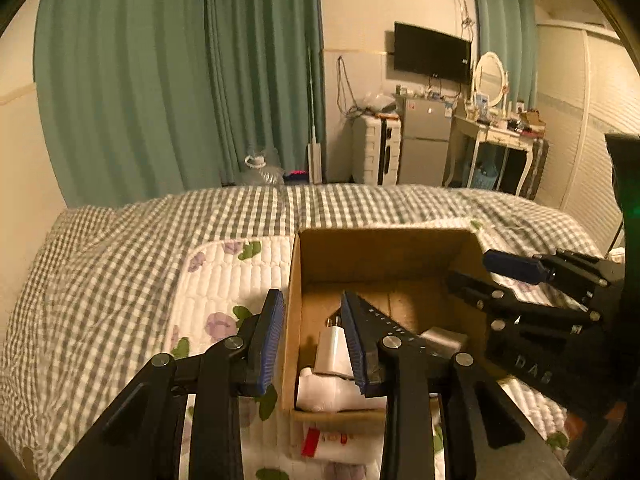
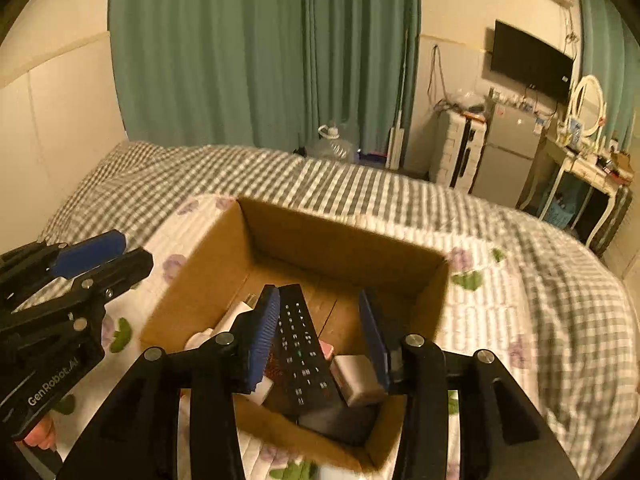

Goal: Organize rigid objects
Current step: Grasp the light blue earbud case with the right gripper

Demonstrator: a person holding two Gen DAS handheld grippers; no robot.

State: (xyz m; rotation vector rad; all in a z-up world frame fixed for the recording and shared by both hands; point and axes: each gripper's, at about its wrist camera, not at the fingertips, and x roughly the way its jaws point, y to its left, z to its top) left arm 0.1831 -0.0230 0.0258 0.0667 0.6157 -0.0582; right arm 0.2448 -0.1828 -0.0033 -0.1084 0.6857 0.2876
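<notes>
While one box (image 2: pixel 224 264) sits on the bed (image 2: pixel 520 264), it holds one remote (image 2: pixel 304 356), one charger (image 1: pixel 332 350) and one grey block (image 2: pixel 358 378); both left tongs (image 1: pixel 312 340) and right tongs (image 2: pixel 320 340) gape empty.

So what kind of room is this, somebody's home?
Most likely a bedroom in a home: a bed with a checked cover fills the foreground, a dressing table with an oval mirror stands by the wall, and a TV hangs above a small fridge.
</notes>
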